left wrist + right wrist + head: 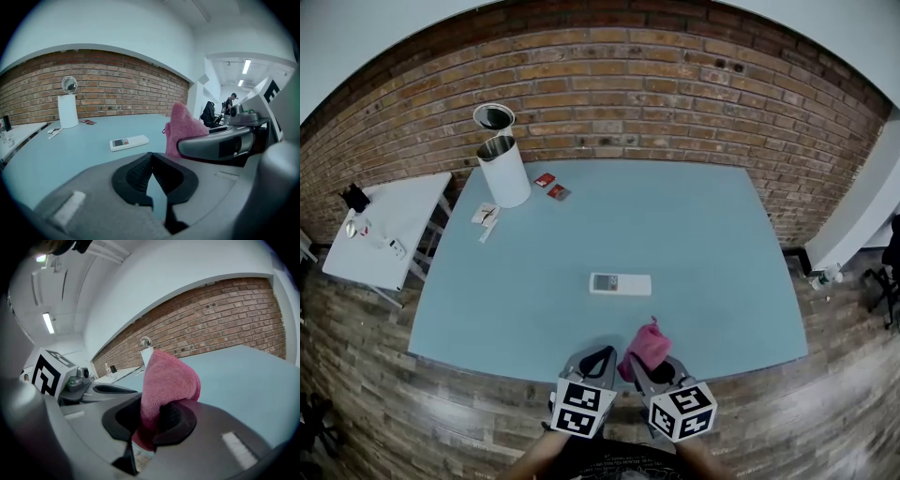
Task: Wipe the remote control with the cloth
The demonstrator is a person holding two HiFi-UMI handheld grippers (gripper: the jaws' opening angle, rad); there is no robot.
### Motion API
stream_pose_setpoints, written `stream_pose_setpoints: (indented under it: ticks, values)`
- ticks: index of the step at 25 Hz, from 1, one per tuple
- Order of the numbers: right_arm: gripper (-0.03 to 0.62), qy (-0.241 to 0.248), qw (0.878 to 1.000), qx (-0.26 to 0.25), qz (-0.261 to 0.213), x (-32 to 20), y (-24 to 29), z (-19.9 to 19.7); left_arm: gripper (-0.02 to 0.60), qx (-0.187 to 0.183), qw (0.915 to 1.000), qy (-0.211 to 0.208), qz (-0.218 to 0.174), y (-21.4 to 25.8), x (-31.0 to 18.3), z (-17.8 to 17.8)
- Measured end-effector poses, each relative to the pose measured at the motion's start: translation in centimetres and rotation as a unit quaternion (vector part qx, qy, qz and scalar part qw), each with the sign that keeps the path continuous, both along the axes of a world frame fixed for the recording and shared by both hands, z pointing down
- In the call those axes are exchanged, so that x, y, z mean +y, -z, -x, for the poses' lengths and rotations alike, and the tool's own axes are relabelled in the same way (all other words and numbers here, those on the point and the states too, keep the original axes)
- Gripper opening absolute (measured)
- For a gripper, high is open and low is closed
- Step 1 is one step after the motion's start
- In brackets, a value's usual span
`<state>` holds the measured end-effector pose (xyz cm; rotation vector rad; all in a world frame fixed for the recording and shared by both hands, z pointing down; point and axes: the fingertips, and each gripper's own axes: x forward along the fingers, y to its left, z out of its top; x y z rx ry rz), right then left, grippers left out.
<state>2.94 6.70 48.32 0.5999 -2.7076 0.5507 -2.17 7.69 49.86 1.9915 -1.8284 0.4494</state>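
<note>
Cloth (166, 380), soft, limp: pinched in right gripper (157, 414). Left gripper (151, 159) closed, empty. Remote control (620, 283), rigid, light: likely best steadied at end.

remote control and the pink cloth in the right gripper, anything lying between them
Nothing. In the head view only bare blue table separates the remote control from the cloth held in the right gripper.

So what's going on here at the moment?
A person works two claws over the near edge of the blue table. The right claw is shut on the pink cloth, which sticks up between its jaws. The left claw is shut with nothing in it. The remote control lies flat on the table ahead of them; neither claw nor the cloth touches it.
</note>
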Motion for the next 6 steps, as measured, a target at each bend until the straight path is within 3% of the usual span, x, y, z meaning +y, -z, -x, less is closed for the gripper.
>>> stream_pose_setpoints:
  ticks: [6]
  values:
    - [0.064, 0.004, 1.0, 0.001, 0.001, 0.65, -0.39, -0.33, -0.002, 0.005, 1.0, 0.0, 0.005, -0.37, 0.6, -0.76]
